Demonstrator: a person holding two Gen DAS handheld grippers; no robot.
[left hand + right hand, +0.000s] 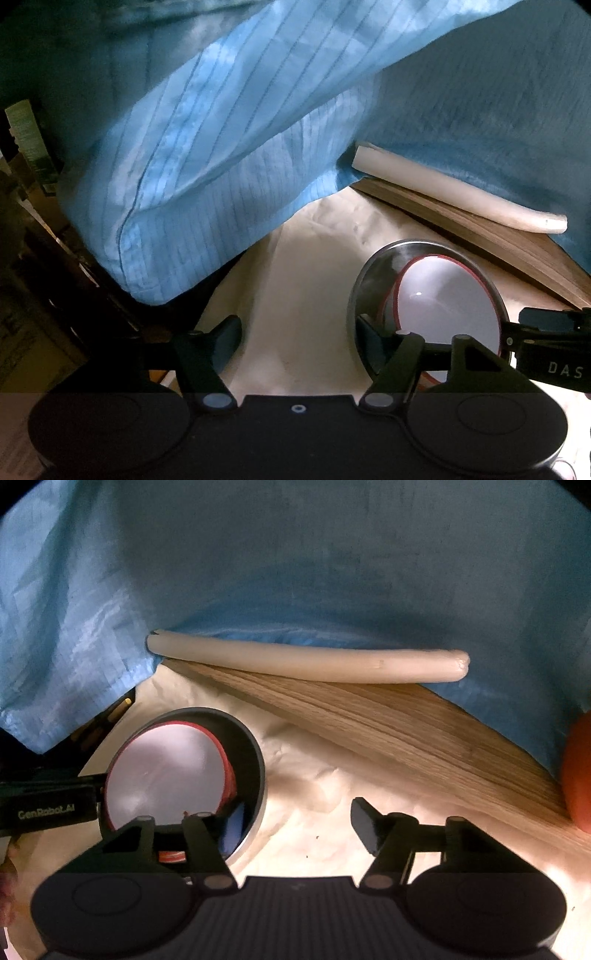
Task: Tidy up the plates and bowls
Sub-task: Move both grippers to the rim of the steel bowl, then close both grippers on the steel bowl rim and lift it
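Observation:
A steel bowl (369,273) (255,760) sits on the cream paper, with a red bowl (443,295) (166,771) that is white inside nested in it. My left gripper (297,325) is open. Its right finger (365,326) rests at the steel bowl's left rim and its left finger stands over bare paper. My right gripper (295,823) is open too. Its left finger dips inside the steel bowl beside the red bowl, its tip partly hidden, and its right finger (364,823) stays outside. Each gripper straddles one side wall without pressing on it.
A person's blue striped coat (221,147) (295,572) hangs close behind the bowls. A white foam tube (461,195) (306,661) lies on a wooden board (406,731). An orange object (580,771) sits at the far right. Boxes (29,147) stand in the dark at the left.

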